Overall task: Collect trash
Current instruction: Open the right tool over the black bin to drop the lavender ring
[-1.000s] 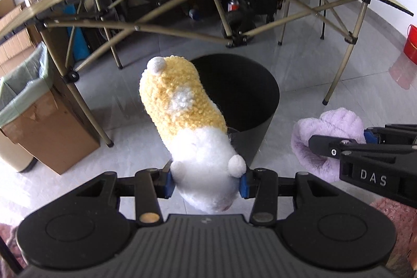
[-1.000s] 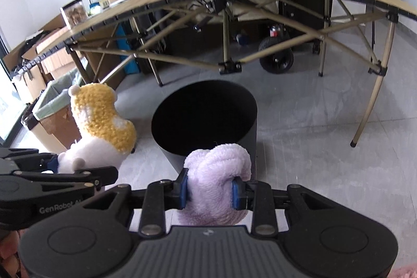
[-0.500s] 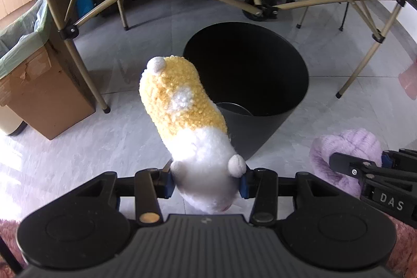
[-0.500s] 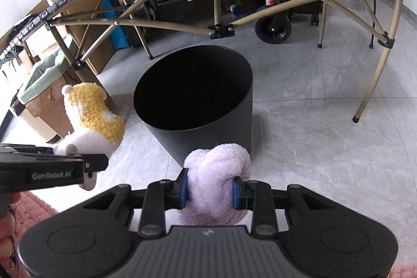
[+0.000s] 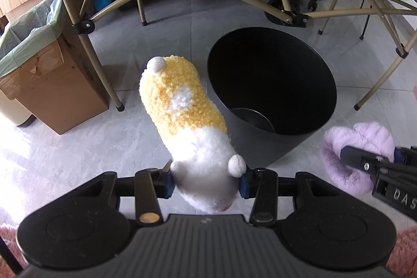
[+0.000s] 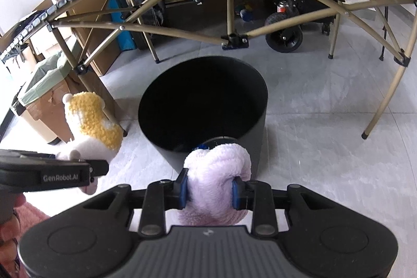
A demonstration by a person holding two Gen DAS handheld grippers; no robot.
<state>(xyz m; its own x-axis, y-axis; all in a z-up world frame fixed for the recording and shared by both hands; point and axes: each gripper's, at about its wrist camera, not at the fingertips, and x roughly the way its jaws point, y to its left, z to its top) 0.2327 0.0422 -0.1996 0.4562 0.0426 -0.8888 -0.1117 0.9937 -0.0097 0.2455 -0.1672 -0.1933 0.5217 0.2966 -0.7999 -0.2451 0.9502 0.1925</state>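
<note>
Moved closer to the black bin (image 5: 271,85) since the earlier frame; from the left wrist, left gripper (image 5: 206,183) clamped on the white end of a soft, light plush toy (image 5: 187,121), just left of the bin, squashing under the pads. From the right wrist, right gripper (image 6: 208,190) pinching a limp lilac fluffy bundle (image 6: 217,179) just before the bin's near rim, with a tabletop edge and jar unseen from the left.

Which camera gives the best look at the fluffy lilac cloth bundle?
The right wrist view: the fluffy lilac cloth bundle sits centred, clamped in the right gripper. The left wrist view shows it only at the right edge, partly behind a finger.
</note>
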